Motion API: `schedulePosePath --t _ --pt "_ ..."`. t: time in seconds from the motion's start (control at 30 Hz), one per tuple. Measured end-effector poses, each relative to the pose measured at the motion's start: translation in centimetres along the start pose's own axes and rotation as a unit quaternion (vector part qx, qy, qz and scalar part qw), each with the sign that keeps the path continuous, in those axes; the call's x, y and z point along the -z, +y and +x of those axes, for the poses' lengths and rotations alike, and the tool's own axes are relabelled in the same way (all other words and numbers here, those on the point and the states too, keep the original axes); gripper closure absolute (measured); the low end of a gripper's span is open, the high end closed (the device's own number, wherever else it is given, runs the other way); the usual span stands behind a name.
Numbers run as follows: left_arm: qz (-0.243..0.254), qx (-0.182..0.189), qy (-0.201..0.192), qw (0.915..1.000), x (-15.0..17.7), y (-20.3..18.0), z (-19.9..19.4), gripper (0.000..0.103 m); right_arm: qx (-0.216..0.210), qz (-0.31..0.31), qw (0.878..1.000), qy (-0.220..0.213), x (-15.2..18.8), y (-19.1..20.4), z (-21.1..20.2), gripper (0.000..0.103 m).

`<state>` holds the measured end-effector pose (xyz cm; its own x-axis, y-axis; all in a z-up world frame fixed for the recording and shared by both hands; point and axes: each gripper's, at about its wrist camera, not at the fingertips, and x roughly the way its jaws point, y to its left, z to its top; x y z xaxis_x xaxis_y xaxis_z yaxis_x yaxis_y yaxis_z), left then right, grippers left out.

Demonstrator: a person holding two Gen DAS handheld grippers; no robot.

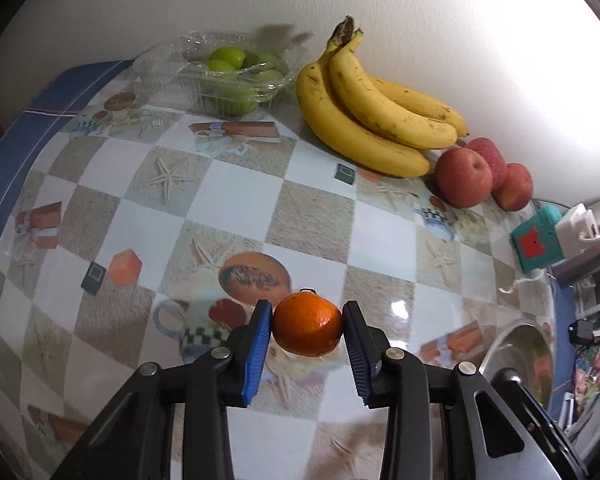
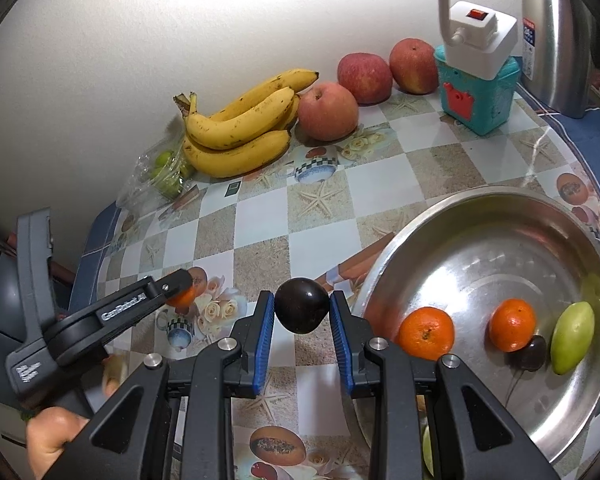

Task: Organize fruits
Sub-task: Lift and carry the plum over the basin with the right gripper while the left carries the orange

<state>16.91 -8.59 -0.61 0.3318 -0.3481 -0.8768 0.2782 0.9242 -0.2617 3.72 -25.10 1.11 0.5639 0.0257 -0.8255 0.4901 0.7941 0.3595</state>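
My left gripper (image 1: 307, 322) clamped on mandarin (image 1: 308, 324), blue pads touching both sides, fruit over table's near edge. My right gripper (image 2: 302, 312) clenched on dark plum (image 2: 302, 311), just beside steel bowl (image 2: 480, 208) – two mandarins, plum, green fruit already inside. Step: both picks made, transfer pending. Next – carry each over bowl rim, release low to avoid rolling.

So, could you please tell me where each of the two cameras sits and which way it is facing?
Left wrist: sits on the left gripper, looks down along its fingers at the tangerine they clamp, the table beyond.
Right wrist: sits on the right gripper, clamped on a dark plum, beside the steel bowl; a hand carrying the left gripper shows at lower left.
Shared: bananas, apples, the teal box, the green fruit tub.
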Motion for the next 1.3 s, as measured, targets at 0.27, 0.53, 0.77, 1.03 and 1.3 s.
schedulePosePath --t 0.27,0.53,0.77,1.03,1.3 --pt "0.026 0.021 -0.014 0.9993 0.7 -3.0 -3.2 0.064 0.043 0.041 0.998 -0.027 -0.6 -3.1 -2.6 0.074" --pt "0.1 0.058 -0.025 0.993 2.2 -8.7 -5.2 0.064 0.088 0.111 0.989 -0.043 -1.0 -8.7 -4.9 0.074" --pt "0.174 0.097 -0.042 0.979 4.5 -14.7 -5.3 0.064 0.103 0.164 0.979 -0.064 -0.8 -13.3 -6.6 0.074" --pt "0.222 0.098 -0.067 0.9677 6.5 -17.9 -2.6 0.064 0.11 0.153 0.979 -0.081 -0.8 -14.3 -6.6 0.074" --pt "0.223 0.081 -0.045 0.9703 7.5 -17.6 1.0 0.064 0.111 0.129 0.982 -0.081 -0.8 -14.1 -4.8 0.073"
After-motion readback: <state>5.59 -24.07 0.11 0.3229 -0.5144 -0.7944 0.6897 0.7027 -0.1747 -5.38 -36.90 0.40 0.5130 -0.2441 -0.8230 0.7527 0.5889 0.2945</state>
